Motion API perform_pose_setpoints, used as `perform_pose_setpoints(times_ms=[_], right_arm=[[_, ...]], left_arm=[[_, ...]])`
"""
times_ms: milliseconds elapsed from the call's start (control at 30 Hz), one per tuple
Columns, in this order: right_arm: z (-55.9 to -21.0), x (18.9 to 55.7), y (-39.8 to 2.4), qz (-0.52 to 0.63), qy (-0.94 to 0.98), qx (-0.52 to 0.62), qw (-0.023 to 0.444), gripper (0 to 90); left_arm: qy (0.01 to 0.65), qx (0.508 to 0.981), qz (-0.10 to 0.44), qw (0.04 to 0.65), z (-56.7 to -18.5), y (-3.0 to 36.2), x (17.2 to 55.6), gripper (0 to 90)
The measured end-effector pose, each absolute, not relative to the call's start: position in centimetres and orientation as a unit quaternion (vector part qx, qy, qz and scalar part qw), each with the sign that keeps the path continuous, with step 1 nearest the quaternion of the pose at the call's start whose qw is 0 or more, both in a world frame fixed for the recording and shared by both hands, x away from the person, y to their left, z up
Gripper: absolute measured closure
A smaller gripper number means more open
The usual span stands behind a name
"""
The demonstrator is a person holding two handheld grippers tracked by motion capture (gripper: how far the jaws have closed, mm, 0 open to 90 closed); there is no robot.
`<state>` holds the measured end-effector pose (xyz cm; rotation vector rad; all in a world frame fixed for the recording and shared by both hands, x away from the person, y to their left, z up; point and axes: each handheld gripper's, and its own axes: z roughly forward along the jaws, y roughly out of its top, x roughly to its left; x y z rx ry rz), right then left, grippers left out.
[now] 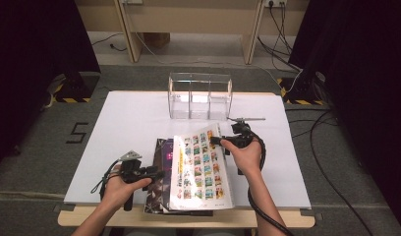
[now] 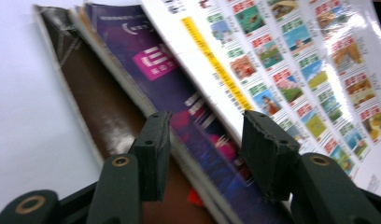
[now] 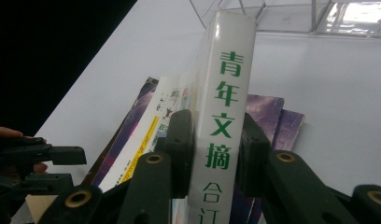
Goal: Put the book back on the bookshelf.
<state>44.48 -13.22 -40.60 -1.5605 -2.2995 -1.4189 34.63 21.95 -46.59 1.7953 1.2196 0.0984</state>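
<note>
Grippers at work over a stack of magazines on a white table (image 1: pixel 129 113), with 1 thick volume being lifted off the pile. At the left, the left gripper (image 1: pixel 157 173) rests at the stack's near-left edge with its jaws parted and nothing between them; in the left gripper view the purple cover of the next magazine (image 2: pixel 179 84) lies just ahead of and beneath those jaws, the tilted volume rising beyond their right side. At centre, the white volume (image 1: pixel 201 167) stands tipped up on its left edge, its picture-grid cover facing the camera and its long axis running away from the person. At the right, the right gripper (image 1: pixel 218 141) is clamped on the volume's spine (image 3: pixel 226 116), 1 jaw on each face, so the spine runs straight out between the fingers and upward from them. Beyond those fingers, farther across the table, stands a clear 3-slot holder (image 1: pixel 200 96), apparently the likely destination. The right hand is nearer to it, and the book's spine already points roughly that way.
</note>
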Motion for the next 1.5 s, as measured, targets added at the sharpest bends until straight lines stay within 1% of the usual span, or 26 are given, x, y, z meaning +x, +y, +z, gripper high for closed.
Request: perform_pose_setpoints(times_ms=[100,233,400,633,1167,1400,1500], right_arm=[[-40.4,44.4,-13.2,-0.453,-0.737,-0.501,0.007,71.4],[-40.2,44.2,-13.1,-0.453,-0.737,-0.501,0.004,71.5],[-39.1,43.7,-12.8,-0.459,-0.736,-0.496,-0.022,72.7],[-37.0,43.0,-12.9,-0.47,-0.731,-0.491,-0.067,73.8],[-33.5,42.6,-13.9,-0.48,-0.714,-0.491,-0.137,73.9],[-30.9,43.2,-14.3,-0.468,-0.707,-0.488,-0.208,73.9],[-29.9,43.4,-14.7,-0.469,-0.695,-0.495,-0.228,73.9]], left_arm=[[0.508,0.722,0.036,0.469,-47.3,22.4,34.5,50.2],[0.512,0.722,0.037,0.465,-47.9,22.7,34.3,50.2],[0.518,0.715,0.049,0.466,-48.0,23.7,34.3,50.1],[0.52,0.712,0.055,0.468,-48.1,24.0,34.4,50.0],[0.522,0.707,0.063,0.473,-47.8,24.3,34.3,50.2],[0.524,0.706,0.065,0.472,-47.6,24.4,34.4,50.2],[0.523,0.707,0.065,0.472,-47.7,24.4,34.4,50.2]])
